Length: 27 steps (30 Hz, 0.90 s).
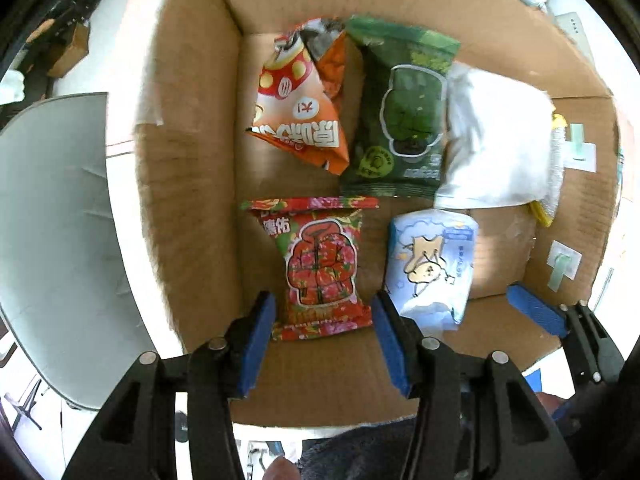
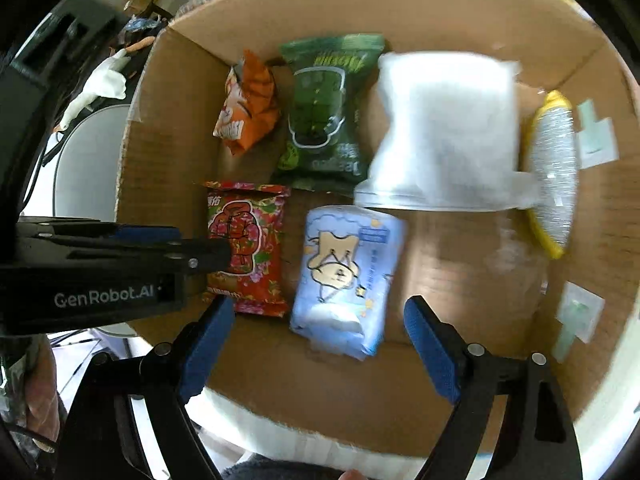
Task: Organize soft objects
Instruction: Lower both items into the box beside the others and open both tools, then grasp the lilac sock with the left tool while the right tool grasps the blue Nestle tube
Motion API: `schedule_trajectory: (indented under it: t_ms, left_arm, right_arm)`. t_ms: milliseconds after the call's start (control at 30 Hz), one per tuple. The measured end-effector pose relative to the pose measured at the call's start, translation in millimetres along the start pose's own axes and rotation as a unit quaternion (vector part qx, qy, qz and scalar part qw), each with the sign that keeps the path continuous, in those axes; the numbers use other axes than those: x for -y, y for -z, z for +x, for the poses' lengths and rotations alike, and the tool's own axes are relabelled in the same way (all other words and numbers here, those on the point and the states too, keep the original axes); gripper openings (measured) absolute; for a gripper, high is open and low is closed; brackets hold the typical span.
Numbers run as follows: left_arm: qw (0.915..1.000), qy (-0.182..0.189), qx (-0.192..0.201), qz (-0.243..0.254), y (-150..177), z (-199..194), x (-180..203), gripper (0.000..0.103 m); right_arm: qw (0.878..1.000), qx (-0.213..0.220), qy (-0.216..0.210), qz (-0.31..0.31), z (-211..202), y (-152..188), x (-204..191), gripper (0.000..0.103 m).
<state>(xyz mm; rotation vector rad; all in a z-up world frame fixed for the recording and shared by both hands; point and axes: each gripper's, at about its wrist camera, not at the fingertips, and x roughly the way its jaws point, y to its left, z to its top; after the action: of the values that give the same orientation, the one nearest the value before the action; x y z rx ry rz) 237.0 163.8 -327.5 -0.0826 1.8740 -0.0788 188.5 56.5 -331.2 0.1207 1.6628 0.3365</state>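
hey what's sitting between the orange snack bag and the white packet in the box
The dark green packet lies between the orange snack bag and the white packet, along the box's far wall. Both wrist views show it.

Both wrist cameras look steeply down from close above into the cardboard box [image 1: 188, 200]. The left view hangs over the box's left side, the right view further right. Both share the red packet [image 1: 320, 268] and blue packet [image 2: 344, 276].
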Motion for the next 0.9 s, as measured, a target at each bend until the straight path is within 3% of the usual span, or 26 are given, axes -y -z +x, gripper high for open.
schedule_trajectory:
  t_ms: [133,467,667,700,733,833,900]
  left_arm:
    - [0.9974,-0.028,0.066,0.006,33,-25,11,0.048]
    - [0.9794,-0.057,0.193,-0.008,101,-76,22,0.048]
    - [0.9668,-0.071,0.245,-0.005,133,-108,30,0.048]
    - [0.9652,-0.070,0.252,-0.005,137,-113,30,0.054]
    - [0.9625,-0.069,0.262,-0.004,142,-119,32,0.074]
    - [0.9538,-0.080,0.289,-0.009,154,-132,34,0.093]
    - [0.9531,-0.073,0.293,-0.012,159,-137,34,0.100]
  right_arm:
    - [0.999,0.030,0.045,0.000,-30,17,12,0.103]
    - [0.988,0.110,0.109,0.006,-109,55,7,0.103]
    - [0.983,0.147,0.111,0.003,-153,79,1,0.103]
    - [0.982,0.152,0.112,0.002,-156,82,0,0.103]
    - [0.982,0.155,0.110,0.002,-159,85,0,0.103]
    - [0.980,0.168,0.108,0.000,-174,97,-1,0.103]
    - [0.978,0.177,0.111,0.000,-183,103,0,0.103]
